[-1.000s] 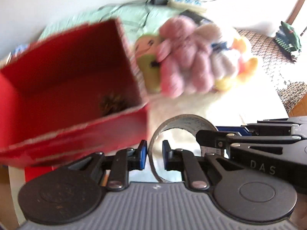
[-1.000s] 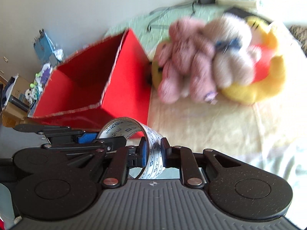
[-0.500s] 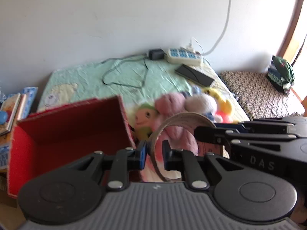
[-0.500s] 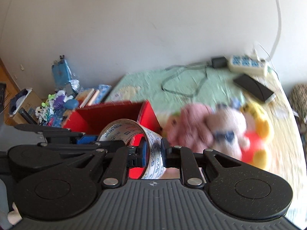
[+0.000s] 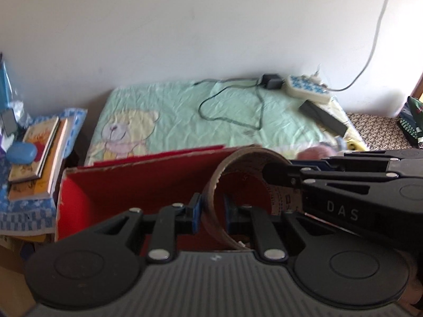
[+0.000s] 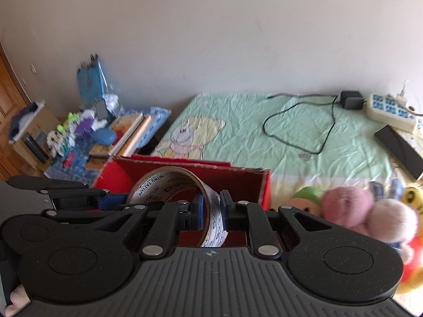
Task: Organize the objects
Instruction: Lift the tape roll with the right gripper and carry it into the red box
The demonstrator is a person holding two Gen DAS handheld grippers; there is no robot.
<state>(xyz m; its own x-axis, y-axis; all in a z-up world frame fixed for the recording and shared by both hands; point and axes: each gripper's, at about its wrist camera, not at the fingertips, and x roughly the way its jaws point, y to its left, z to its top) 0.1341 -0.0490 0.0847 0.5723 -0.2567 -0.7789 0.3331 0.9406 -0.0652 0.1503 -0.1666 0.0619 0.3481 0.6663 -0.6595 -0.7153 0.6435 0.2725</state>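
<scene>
Red cardboard fills the near ground: an open red box [image 6: 185, 174] on the bed [image 6: 304, 121], and both grippers carry one tape roll [image 6: 169, 185] just above its mouth, presumably to drop it inside. The left gripper [image 5: 211, 212] has its jaws clenched across the roll's near wall; the right gripper [image 6: 211, 211] pinches the band on the opposite side, so the ring hangs steady between them. Only the right wrist view shows the roll's printed lettering and the plush toys [image 6: 367, 211] beside the box; the left one shows the roll's brown inner core.
</scene>
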